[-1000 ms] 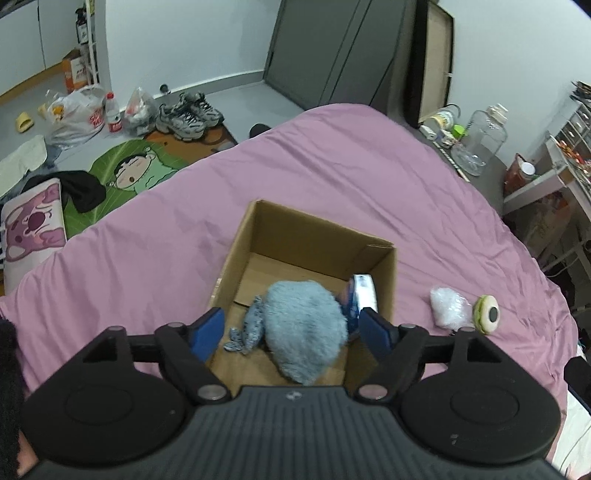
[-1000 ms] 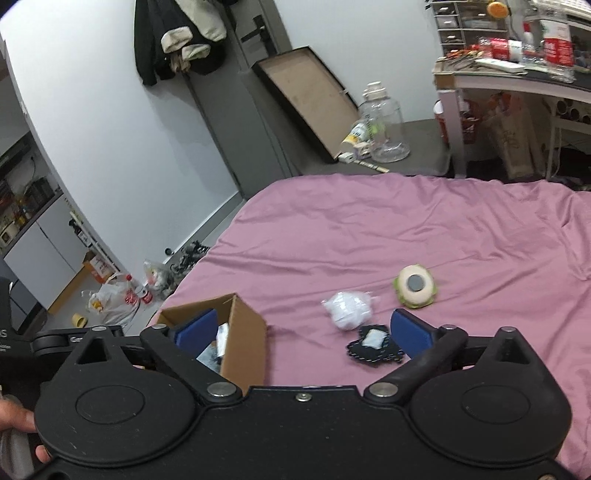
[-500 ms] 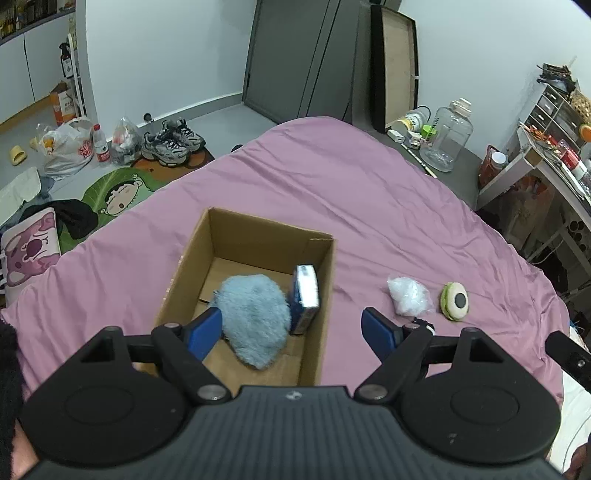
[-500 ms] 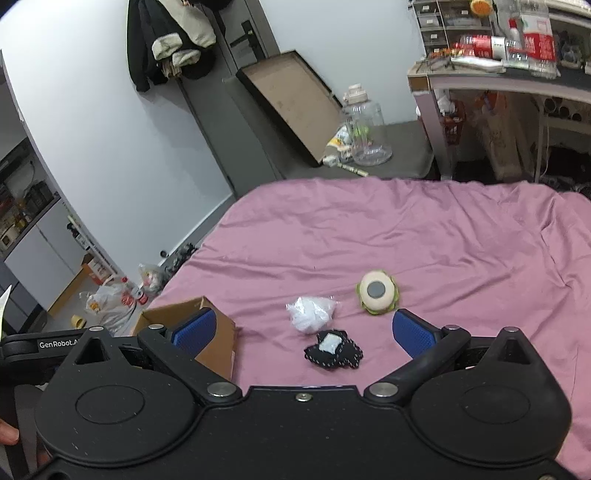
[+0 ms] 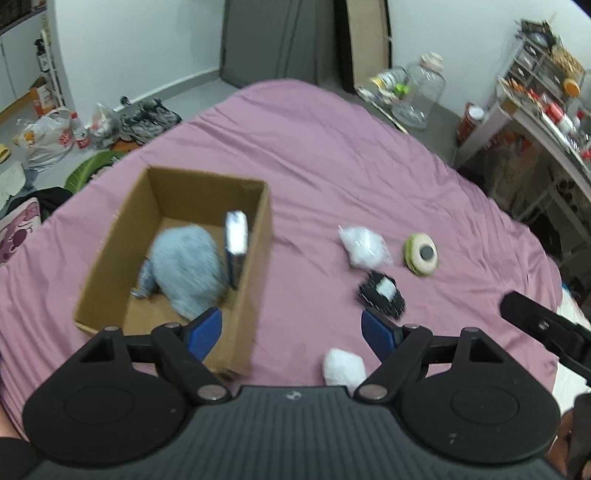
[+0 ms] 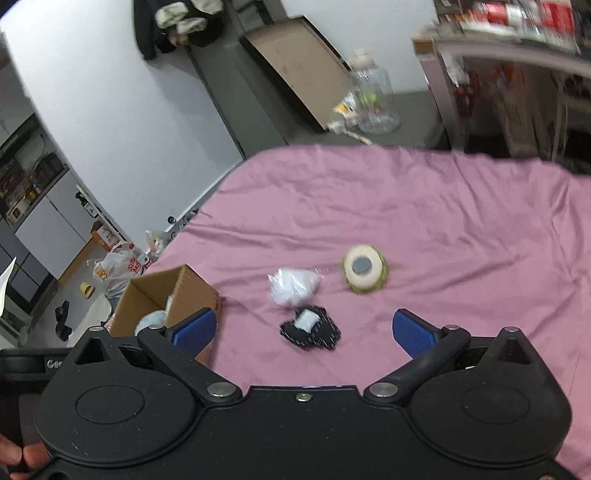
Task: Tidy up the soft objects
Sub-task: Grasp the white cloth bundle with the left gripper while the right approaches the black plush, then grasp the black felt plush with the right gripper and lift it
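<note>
- The white fluffy lump (image 5: 344,366) nearest the left wrist camera is partly hidden behind the hand-held gripper's body.
- Cluttered shelves (image 6: 517,18) at far right are motion-blurred, their items unreadable.

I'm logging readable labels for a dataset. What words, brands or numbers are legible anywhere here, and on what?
"Ge": white letters, cut off, on the left hand-held gripper's body, seen at the right wrist view's edge.
Red print on the white plastic bag: too blurred to read.
Blue-and-white packet in the cardboard box: print blurred, unreadable.
</note>
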Demonstrator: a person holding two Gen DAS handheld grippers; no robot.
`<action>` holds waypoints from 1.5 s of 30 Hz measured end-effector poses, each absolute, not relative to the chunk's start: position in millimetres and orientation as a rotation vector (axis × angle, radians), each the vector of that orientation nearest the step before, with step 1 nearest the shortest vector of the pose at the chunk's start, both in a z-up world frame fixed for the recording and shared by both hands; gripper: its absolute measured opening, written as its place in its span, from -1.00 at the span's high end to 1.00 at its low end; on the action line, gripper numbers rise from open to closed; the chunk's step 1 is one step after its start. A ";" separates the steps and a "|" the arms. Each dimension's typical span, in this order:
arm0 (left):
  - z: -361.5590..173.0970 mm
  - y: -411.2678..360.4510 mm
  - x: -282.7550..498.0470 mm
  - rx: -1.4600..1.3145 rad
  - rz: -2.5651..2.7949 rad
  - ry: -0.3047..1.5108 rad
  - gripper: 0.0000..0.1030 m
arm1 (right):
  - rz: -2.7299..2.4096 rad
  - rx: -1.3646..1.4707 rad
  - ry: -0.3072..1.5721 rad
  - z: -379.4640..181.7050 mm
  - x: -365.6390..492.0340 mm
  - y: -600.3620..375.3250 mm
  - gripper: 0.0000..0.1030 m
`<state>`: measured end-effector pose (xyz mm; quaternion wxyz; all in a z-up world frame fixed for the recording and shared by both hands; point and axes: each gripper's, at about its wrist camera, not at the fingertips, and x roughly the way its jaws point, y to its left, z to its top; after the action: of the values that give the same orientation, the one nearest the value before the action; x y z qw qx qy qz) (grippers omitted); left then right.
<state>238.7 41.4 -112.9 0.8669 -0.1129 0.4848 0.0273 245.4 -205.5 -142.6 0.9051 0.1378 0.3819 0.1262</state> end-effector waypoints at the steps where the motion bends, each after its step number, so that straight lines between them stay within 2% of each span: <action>1: -115.9 36.4 238.7 -0.231 0.053 1.024 -0.58 | 0.261 0.304 0.804 -149.4 247.6 -209.2 -1.00; 17: -177.9 -7.5 251.4 -0.248 0.105 1.161 -0.51 | 0.357 0.435 0.939 -197.7 286.1 -232.4 -0.98; 20: -189.9 -11.5 255.1 -0.259 0.125 1.184 -0.44 | 0.379 0.458 0.956 -206.7 293.6 -234.6 -0.90; 23: -201.6 -13.5 258.3 -0.293 0.132 1.210 -0.39 | 0.406 0.480 0.985 -218.3 301.7 -234.4 -0.73; 26: -211.6 -18.2 263.3 -0.301 0.143 1.226 -0.24 | 0.434 0.490 1.003 -228.8 309.5 -232.0 -0.58; 28: -218.6 -21.2 267.3 -0.309 0.145 1.246 0.00 | 0.446 0.485 1.013 -235.6 314.3 -230.3 -0.47; 30: -226.7 -22.1 271.2 -0.335 0.141 1.274 0.16 | 0.460 0.493 1.022 -241.5 318.9 -229.1 -0.39; 37: -227.8 -28.5 285.1 -0.307 0.154 1.264 0.17 | 0.483 0.505 1.053 -262.2 333.2 -224.1 -0.12; 45: -221.0 -22.0 302.5 -0.271 0.174 1.253 0.17 | 0.484 0.502 1.044 -270.4 344.9 -217.1 -0.10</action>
<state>302.5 -22.0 -221.0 0.7980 -0.1262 0.5837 0.0812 344.9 -217.1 -270.4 0.8093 0.2349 0.4885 0.2263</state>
